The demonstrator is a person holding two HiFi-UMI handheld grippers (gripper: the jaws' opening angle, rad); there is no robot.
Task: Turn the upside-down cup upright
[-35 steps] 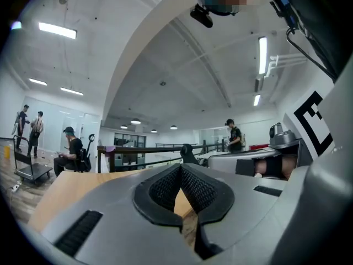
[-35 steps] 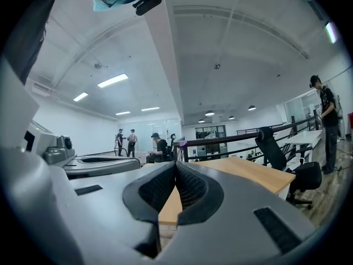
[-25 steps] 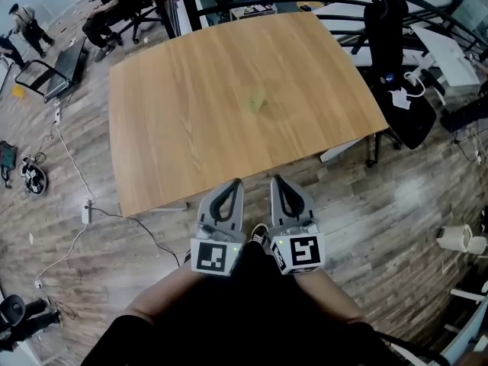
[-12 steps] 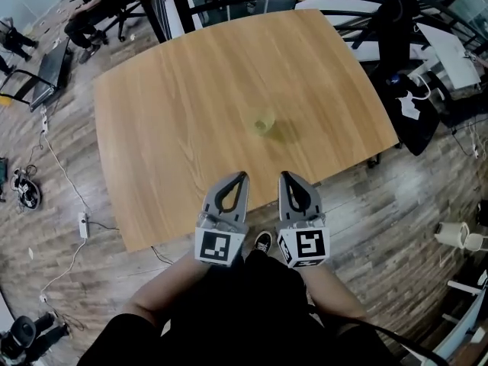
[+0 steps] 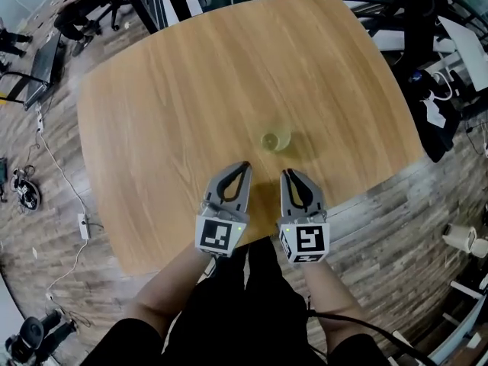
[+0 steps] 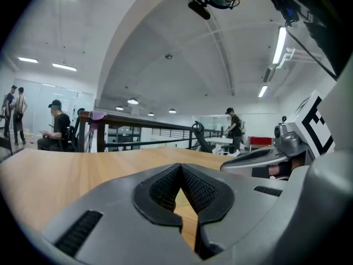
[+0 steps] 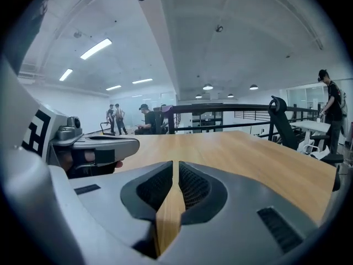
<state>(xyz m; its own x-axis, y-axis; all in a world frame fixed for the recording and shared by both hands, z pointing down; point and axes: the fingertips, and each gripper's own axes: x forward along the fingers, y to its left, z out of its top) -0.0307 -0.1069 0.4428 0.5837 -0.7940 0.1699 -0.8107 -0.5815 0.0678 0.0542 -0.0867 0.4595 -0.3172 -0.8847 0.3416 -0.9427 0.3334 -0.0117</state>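
Observation:
A small, see-through yellowish cup stands on the wooden table, a little right of the middle and toward the near edge. I cannot tell from here which way up it is. My left gripper and right gripper hover side by side over the near edge, just short of the cup, and neither touches it. Both are shut with nothing between the jaws. In the left gripper view the left gripper looks level across the tabletop, as the right gripper does in its own view. Neither gripper view shows the cup.
Black office chairs and white desks stand off the table's right side. Cables and a power strip lie on the wooden floor at the left. A dark railing runs behind the table, with people sitting and standing beyond it.
Both grippers have moved forward, from over the floor to over the table's near edge, and now sit close to the cup. The cup itself has stayed put.

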